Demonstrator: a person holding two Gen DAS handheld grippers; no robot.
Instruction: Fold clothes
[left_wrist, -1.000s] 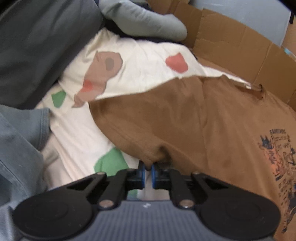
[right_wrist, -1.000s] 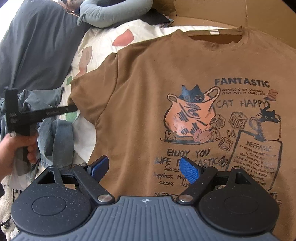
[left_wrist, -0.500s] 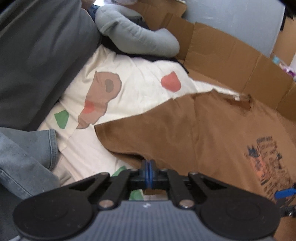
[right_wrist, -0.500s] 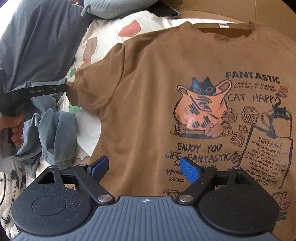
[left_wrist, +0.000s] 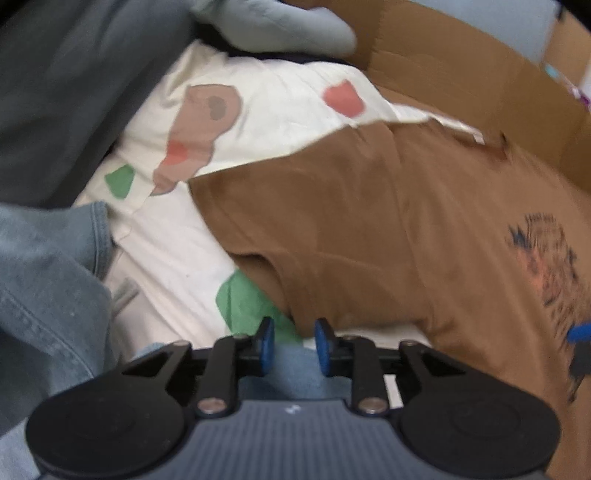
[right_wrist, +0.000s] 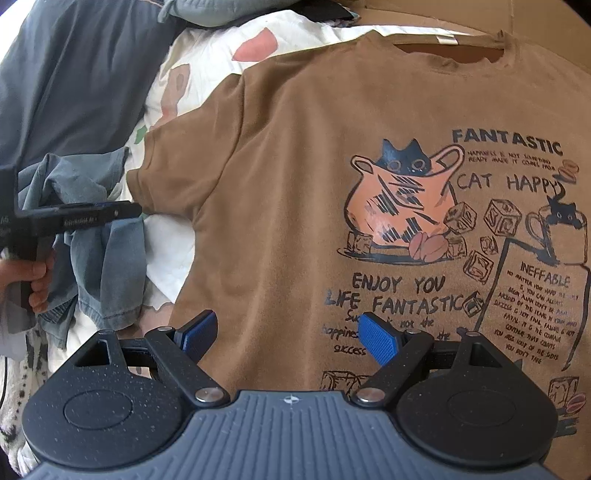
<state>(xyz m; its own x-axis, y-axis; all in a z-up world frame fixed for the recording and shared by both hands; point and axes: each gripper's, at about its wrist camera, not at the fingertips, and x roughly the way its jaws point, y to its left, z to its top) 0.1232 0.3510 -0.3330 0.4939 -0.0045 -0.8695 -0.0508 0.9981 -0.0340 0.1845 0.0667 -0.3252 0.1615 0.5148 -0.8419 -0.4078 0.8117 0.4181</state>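
A brown T-shirt (right_wrist: 295, 184) with a cat print lies face up and spread out, collar at the far end. Its sleeve (left_wrist: 266, 229) rests flat on the cream quilt. My left gripper (left_wrist: 291, 345) sits just short of the sleeve's hem; its jaws are opening with no cloth between the blue pads. In the right wrist view the left gripper (right_wrist: 122, 210) shows from the side at the sleeve's edge, held by a hand (right_wrist: 37, 284). My right gripper (right_wrist: 286, 336) hovers open over the shirt's lower front, nothing between its fingers.
A cream quilt (left_wrist: 277, 96) with coloured patches lies under the shirt. A blue denim garment (left_wrist: 44, 295) is heaped at the left, with dark grey cloth (left_wrist: 74, 74) behind it. Cardboard walls (left_wrist: 461, 74) close off the far side.
The left gripper was shut on the sleeve's hem; its jaws have parted and let go, and it has drawn back slightly. The sleeve now lies spread. The right gripper has stayed put.
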